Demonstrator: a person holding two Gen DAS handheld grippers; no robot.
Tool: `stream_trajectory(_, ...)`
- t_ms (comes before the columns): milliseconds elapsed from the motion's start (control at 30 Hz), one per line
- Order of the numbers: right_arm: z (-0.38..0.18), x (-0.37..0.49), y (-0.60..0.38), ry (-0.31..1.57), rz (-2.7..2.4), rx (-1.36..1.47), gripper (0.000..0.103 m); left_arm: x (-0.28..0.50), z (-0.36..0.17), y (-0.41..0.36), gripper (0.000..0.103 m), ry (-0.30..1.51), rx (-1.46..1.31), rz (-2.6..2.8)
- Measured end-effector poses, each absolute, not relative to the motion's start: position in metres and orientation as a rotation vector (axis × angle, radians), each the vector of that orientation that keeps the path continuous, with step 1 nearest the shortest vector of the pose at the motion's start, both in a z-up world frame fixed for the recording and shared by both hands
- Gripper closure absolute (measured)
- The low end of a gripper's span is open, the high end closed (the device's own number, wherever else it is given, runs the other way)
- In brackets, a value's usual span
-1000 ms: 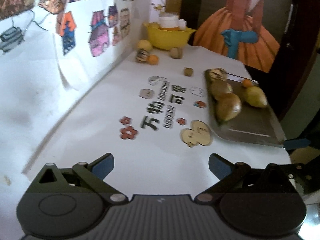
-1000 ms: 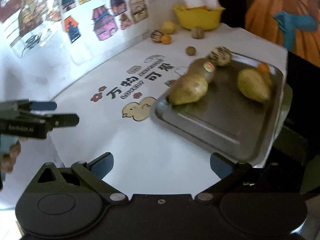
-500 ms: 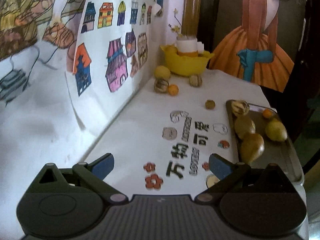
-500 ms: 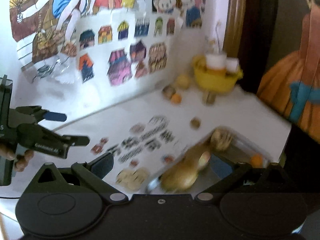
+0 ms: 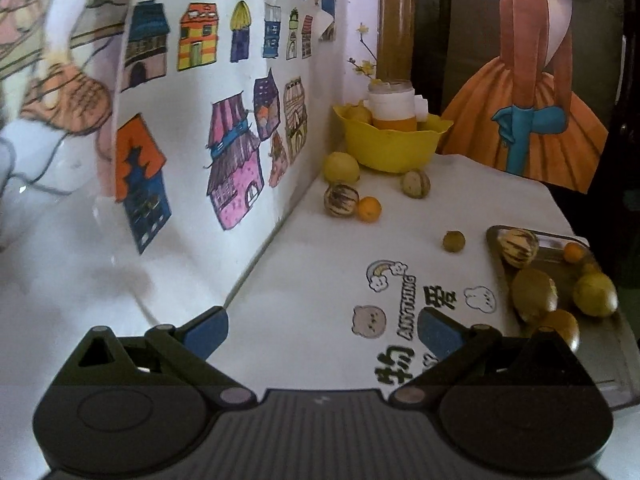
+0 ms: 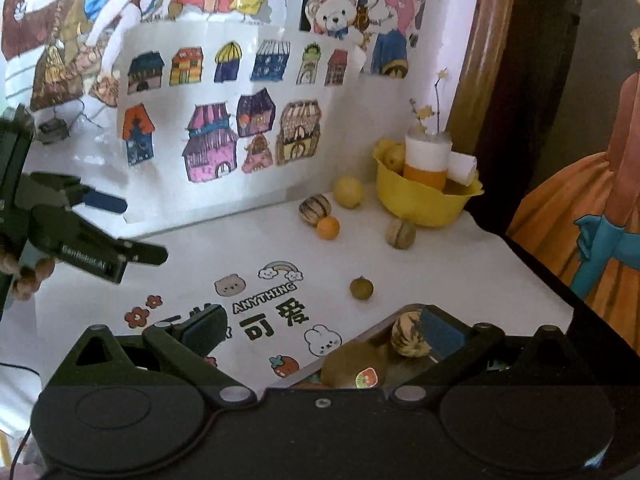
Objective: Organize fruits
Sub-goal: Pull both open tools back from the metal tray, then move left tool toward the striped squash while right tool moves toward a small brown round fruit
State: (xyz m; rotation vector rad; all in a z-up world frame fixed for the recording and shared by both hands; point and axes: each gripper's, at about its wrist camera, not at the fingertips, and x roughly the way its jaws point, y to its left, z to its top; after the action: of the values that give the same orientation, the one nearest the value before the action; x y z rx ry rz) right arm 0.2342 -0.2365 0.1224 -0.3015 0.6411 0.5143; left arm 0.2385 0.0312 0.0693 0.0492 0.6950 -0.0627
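Loose fruits, including a small green-brown fruit [image 6: 361,288] nearest the metal tray [image 5: 624,376], lie on the white table [image 5: 320,280]; both the left gripper [image 5: 322,332] and right gripper [image 6: 320,330], spread and empty, should descend squarely over one fruit before closing.

Both hand-held grippers [image 5: 322,334] [image 6: 320,330] have lifted and tilted toward the wall.
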Motion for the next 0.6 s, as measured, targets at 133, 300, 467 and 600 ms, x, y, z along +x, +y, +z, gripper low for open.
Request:
stream_trajectory(133, 0.111, 0.242, -0.236, 0.648, 0.521, -0.300, 0.001, 0.253, 0.064, 0.028, 0.000, 0.691, 0.079, -0.060)
stream_trajectory(300, 0.098, 0.252, -0.237, 0.667, 0.519, -0.301, 0.001, 0.268, 0.057, 0.027, 0.000, 0.701, 0.095, -0.050)
stream_trajectory(467, 0.085, 0.262, -0.239, 0.694, 0.511, -0.304, 0.001, 0.278, 0.048, 0.025, 0.000, 0.718, 0.126, -0.035)
stream_trajectory(600, 0.078, 0.270, -0.238, 0.707, 0.508, -0.302, 0.001, 0.288, 0.042, 0.025, 0.000, 0.729, 0.133, -0.022)
